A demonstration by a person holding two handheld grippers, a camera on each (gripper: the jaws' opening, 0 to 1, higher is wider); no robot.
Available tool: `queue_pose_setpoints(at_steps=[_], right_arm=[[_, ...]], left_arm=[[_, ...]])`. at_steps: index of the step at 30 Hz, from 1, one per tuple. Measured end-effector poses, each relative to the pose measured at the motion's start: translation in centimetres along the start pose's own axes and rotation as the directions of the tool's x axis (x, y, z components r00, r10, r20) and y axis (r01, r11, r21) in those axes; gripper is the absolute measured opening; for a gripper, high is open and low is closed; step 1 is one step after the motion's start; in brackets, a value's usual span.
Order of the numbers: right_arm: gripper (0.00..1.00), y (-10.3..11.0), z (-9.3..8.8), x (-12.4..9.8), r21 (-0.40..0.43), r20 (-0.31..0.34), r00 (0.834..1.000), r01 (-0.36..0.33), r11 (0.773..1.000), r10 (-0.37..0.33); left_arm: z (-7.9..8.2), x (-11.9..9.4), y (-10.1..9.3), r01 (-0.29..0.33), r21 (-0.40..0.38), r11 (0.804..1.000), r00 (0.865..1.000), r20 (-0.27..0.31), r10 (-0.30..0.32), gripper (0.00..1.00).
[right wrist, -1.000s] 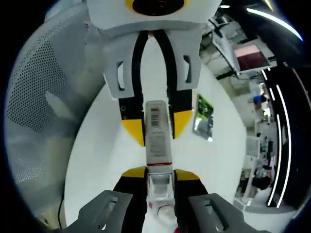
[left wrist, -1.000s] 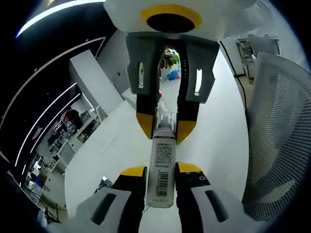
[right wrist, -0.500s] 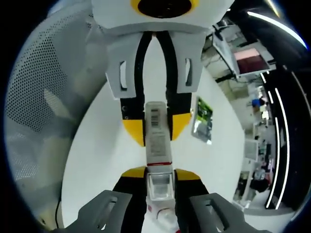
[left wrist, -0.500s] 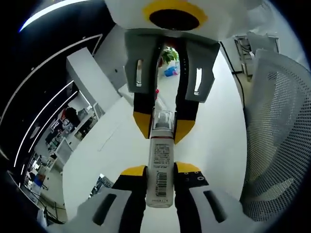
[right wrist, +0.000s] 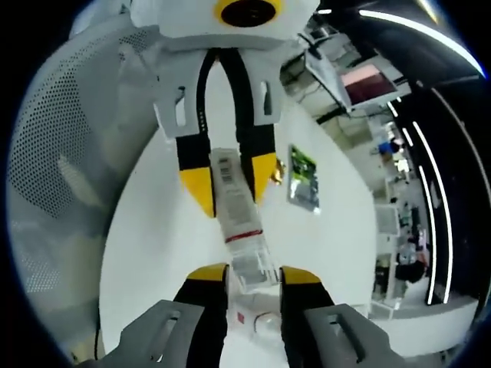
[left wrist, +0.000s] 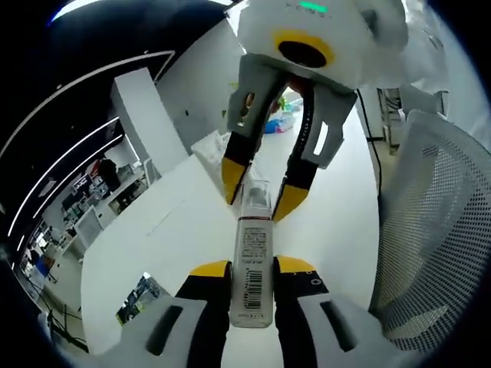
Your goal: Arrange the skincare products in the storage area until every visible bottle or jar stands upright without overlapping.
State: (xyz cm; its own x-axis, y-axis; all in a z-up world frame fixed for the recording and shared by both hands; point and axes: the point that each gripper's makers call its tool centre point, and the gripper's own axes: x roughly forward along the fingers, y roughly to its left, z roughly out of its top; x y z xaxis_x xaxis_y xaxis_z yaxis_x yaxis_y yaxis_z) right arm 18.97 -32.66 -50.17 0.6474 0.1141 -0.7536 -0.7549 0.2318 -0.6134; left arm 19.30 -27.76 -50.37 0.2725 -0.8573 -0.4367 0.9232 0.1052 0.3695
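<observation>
A slim white bottle (left wrist: 253, 264) with a barcode label and a clear cap (left wrist: 256, 195) is held in the air between the two grippers, which face each other. My left gripper (left wrist: 253, 268) is shut on its lower body. In the right gripper view the bottle (right wrist: 232, 195) runs tilted, and its clear cap (right wrist: 255, 266) lies between my right gripper's (right wrist: 255, 274) jaws, which stand slightly apart from it. The right gripper (left wrist: 265, 188) comes in from the top of the left gripper view, its tips on either side of the cap. The left gripper (right wrist: 229, 182) shows in the right gripper view, clamped on the label.
Below is a white table (left wrist: 169, 230) with a green packet (right wrist: 303, 178) lying flat on it, seen also as the packet (left wrist: 136, 296). A grey mesh chair (left wrist: 430, 230) stands close by the table. A white pillar (left wrist: 149, 123) rises behind.
The right gripper has loosened, tilted and drawn back, so the cap sits further out between its jaws. The bottle stays fixed in the left gripper. Both cameras have shifted.
</observation>
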Motion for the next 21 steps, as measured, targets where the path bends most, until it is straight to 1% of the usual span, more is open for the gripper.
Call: queue_pose_setpoints(at_steps=[1, 2, 3, 4, 6, 7, 8, 9, 10, 11, 12, 13, 14, 15, 16, 17, 18, 19, 20, 21], right_arm=[[0.19, -0.1, -0.3, 0.0, 0.016, -0.001, 1.0, 0.008, 1.0, -0.008], [0.16, 0.1, -0.9, -0.1, 0.057, -0.01, 1.0, 0.003, 0.998, -0.003], [0.15, 0.0, -1.2, -0.3, 0.082, -0.007, 1.0, 0.012, 0.997, -0.011], [0.16, -0.1, -1.6, -0.6, 0.132, 0.003, 0.999, 0.032, 0.991, -0.033], [0.18, 0.1, -1.8, -1.0, 0.215, 0.031, 0.999, 0.033, 0.976, -0.041], [0.19, 0.6, -1.8, -1.0, 0.314, 0.069, 0.997, 0.011, 0.949, -0.034], [0.19, 0.8, -1.6, -1.1, 0.38, 0.102, 0.994, -0.007, 0.925, -0.034], [0.19, 1.2, -1.4, -1.2, 0.453, 0.143, 0.989, -0.031, 0.891, -0.038], [0.19, 1.3, -1.5, -1.2, 0.492, 0.159, 0.986, -0.04, 0.87, -0.045], [0.19, 1.5, -1.6, -1.3, 0.549, 0.175, 0.983, -0.045, 0.835, -0.062], [0.18, 1.5, -1.6, -1.4, 0.581, 0.184, 0.98, -0.046, 0.812, -0.076], [0.18, 1.7, -1.7, -1.5, 0.629, 0.199, 0.976, -0.06, 0.775, -0.087], [0.17, 1.7, -1.7, -1.5, 0.661, 0.213, 0.972, -0.072, 0.747, -0.095], [0.17, 1.5, -1.7, -1.5, 0.694, 0.225, 0.967, -0.073, 0.716, -0.119], [0.17, 1.4, -1.6, -1.6, 0.747, 0.239, 0.96, -0.086, 0.659, -0.145], [0.17, 1.4, -1.4, -1.6, 0.771, 0.259, 0.953, -0.108, 0.628, -0.154], [0.18, 1.1, -1.1, -1.8, 0.809, 0.282, 0.941, -0.129, 0.573, -0.187], [0.18, 0.9, -1.1, -1.9, 0.824, 0.285, 0.937, -0.134, 0.55, -0.2], [0.17, 0.5, -0.7, -2.2, 0.861, 0.309, 0.921, -0.165, 0.481, -0.237], [0.18, 0.2, -0.5, -2.4, 0.876, 0.331, 0.908, -0.194, 0.441, -0.258]], left_arm=[[0.1, 0.0, 0.1, -0.004, -0.001, 1.0, 1.0, 0.005, 0.004, 0.19], [0.4, -0.1, 0.3, -0.014, -0.022, 1.0, 1.0, 0.023, 0.015, 0.19], [0.6, -0.2, 0.6, -0.021, -0.033, 0.999, 0.999, 0.028, 0.022, 0.19], [0.6, -0.3, 0.9, -0.029, -0.051, 0.998, 0.999, 0.035, 0.031, 0.19], [0.6, -0.6, 1.6, -0.056, -0.067, 0.996, 0.998, 0.039, 0.059, 0.19], [0.5, -0.7, 1.9, -0.066, -0.081, 0.995, 0.997, 0.042, 0.069, 0.19], [0.4, -0.8, 2.2, -0.07, -0.097, 0.993, 0.996, 0.049, 0.075, 0.19], [0.6, -0.9, 2.4, -0.073, -0.127, 0.989, 0.994, 0.072, 0.083, 0.19], [0.7, -0.9, 2.6, -0.072, -0.145, 0.987, 0.993, 0.082, 0.085, 0.19], [1.0, -1.0, 2.6, -0.068, -0.176, 0.982, 0.992, 0.098, 0.086, 0.19], [1.2, -1.1, 2.7, -0.067, -0.189, 0.98, 0.991, 0.103, 0.088, 0.19], [1.2, -1.2, 2.9, -0.067, -0.199, 0.978, 0.99, 0.108, 0.09, 0.19], [1.4, -1.2, 2.9, -0.063, -0.208, 0.976, 0.989, 0.116, 0.089, 0.19], [1.6, -1.2, 2.8, -0.057, -0.223, 0.973, 0.988, 0.125, 0.087, 0.19], [1.9, -1.3, 2.7, -0.048, -0.245, 0.968, 0.988, 0.134, 0.083, 0.18], [1.9, -1.3, 2.7, -0.048, -0.246, 0.968, 0.987, 0.135, 0.083, 0.18], [1.8, -1.3, 2.8, -0.049, -0.25, 0.967, 0.987, 0.138, 0.086, 0.18], [1.9, -1.3, 2.8, -0.049, -0.252, 0.966, 0.986, 0.142, 0.087, 0.18], [1.9, -1.3, 2.8, -0.046, -0.257, 0.965, 0.985, 0.149, 0.087, 0.18], [2.0, -1.3, 2.8, -0.043, -0.258, 0.965, 0.984, 0.156, 0.085, 0.18]])
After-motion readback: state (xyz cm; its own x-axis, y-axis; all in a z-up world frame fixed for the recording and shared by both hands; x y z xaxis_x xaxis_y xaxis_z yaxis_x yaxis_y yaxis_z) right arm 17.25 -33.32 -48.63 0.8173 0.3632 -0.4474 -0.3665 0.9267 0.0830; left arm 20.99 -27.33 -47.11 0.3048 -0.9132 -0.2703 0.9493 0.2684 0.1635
